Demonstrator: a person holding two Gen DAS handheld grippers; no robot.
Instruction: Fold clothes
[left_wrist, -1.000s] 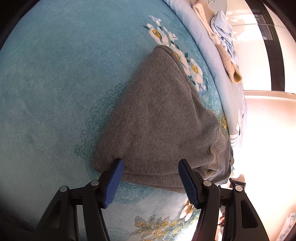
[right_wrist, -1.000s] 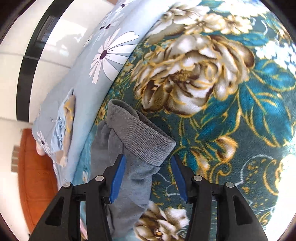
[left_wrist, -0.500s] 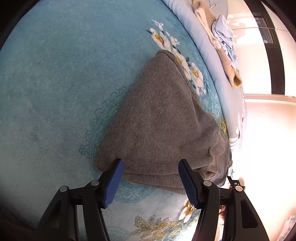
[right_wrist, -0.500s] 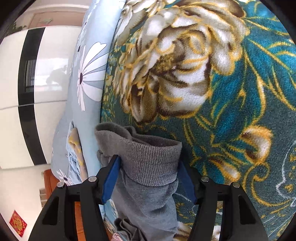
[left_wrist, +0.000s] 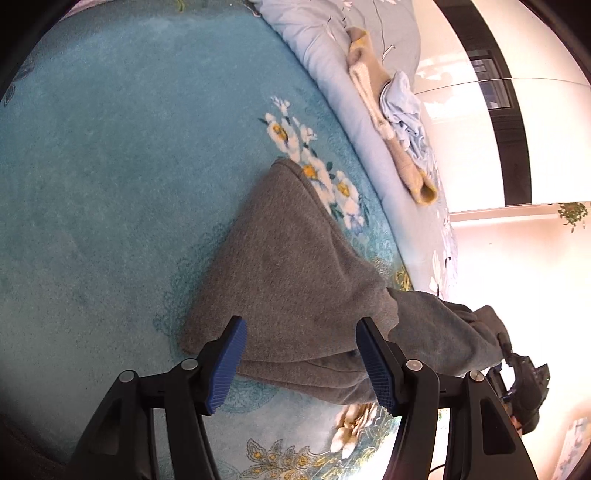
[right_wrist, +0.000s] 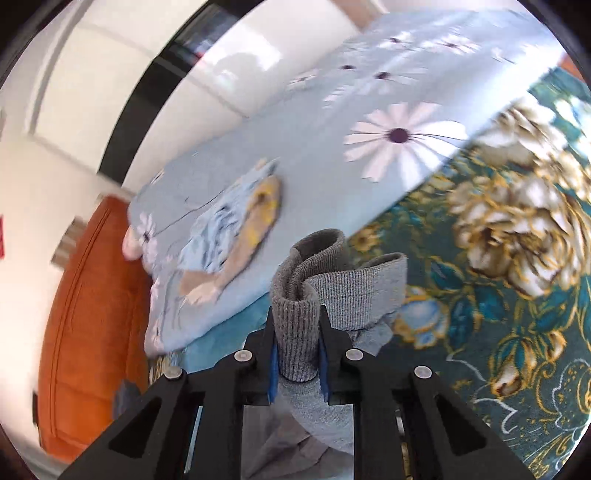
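Since a second ago our right claw (right_wrist: 296, 363) has been closing and now pinches the grey sweater's ribbed cuff (right_wrist: 300, 325), lifted off the floral blanket (right_wrist: 517, 295). Our left claw (left_wrist: 301, 363) gapes wide, its pads over the folded sweater body (left_wrist: 288, 280).

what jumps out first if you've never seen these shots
The right gripper, its jaws just closed, pinches the ribbed cuff of a grey sweater low in the right wrist view. The sweater's body lies folded on a teal floral blanket between the open left gripper's fingers. Behind, a pale blue daisy-print quilt carries more crumpled clothes.
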